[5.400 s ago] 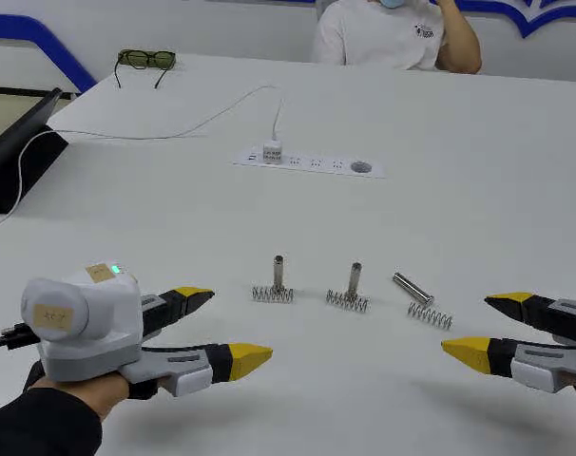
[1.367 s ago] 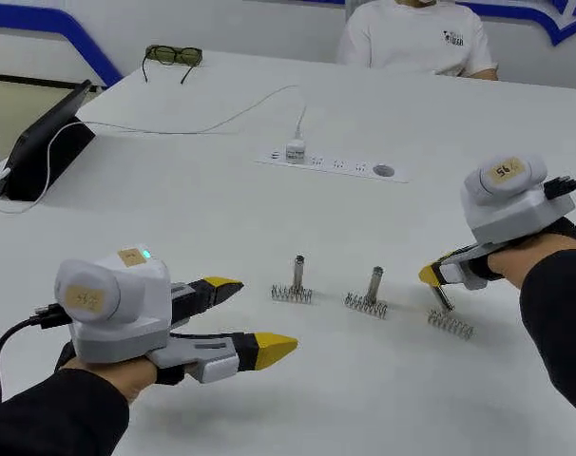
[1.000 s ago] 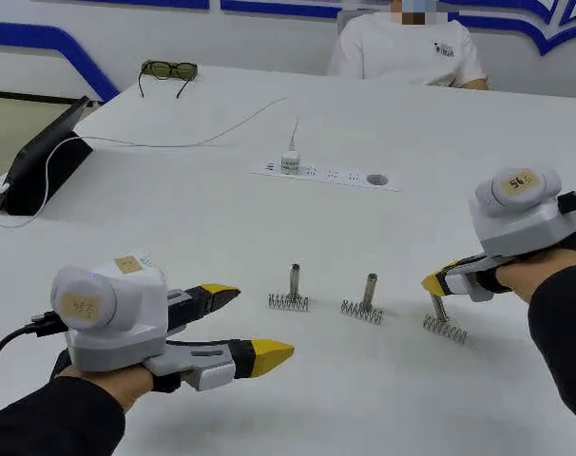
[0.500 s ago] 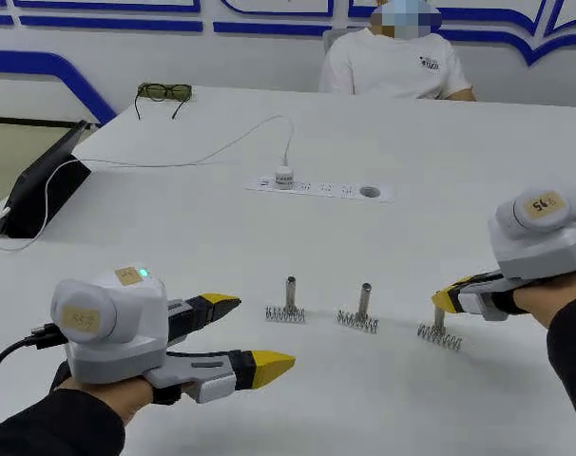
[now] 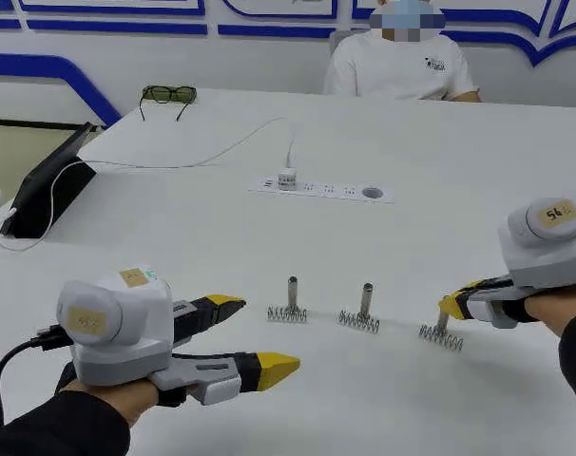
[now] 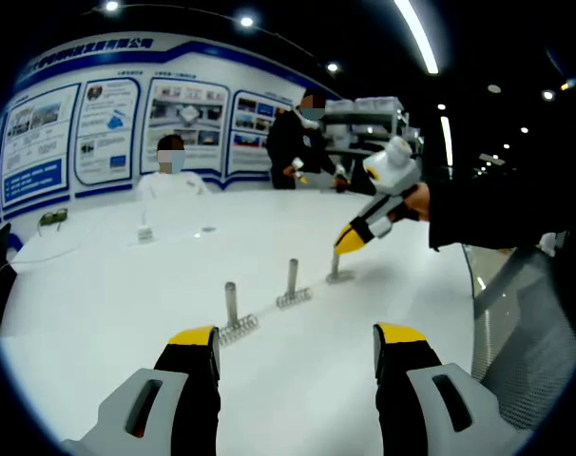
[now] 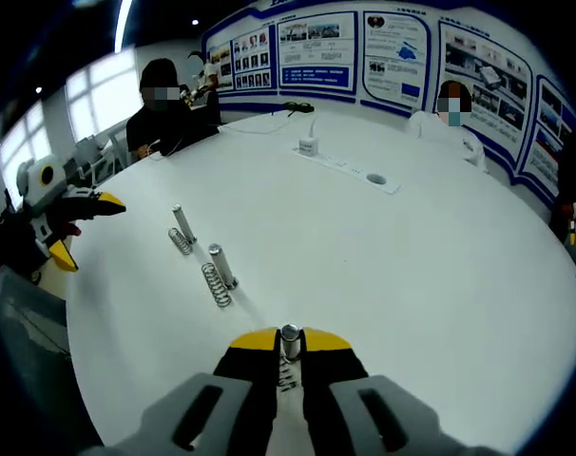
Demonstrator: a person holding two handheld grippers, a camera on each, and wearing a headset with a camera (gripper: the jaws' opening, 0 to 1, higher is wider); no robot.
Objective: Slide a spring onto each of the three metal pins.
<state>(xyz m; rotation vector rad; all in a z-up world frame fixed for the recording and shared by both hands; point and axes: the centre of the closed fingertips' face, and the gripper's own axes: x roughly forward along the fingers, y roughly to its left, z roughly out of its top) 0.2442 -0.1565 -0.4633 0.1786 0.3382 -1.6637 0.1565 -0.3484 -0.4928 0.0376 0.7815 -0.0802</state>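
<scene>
Your right claw is closed on the right-hand pin. The pin lay flat seconds ago and now stands upright beside its spring. Your left claw hangs open, near left. No spring is on a pin yet.

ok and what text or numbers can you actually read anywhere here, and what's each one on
"54", roughly: numbered sticker on the right gripper; digits uncertain.
Tan stickers on the left gripper: too blurred to read.
Chest logo on the seated person: too small.
Wall posters: too blurred.
</scene>
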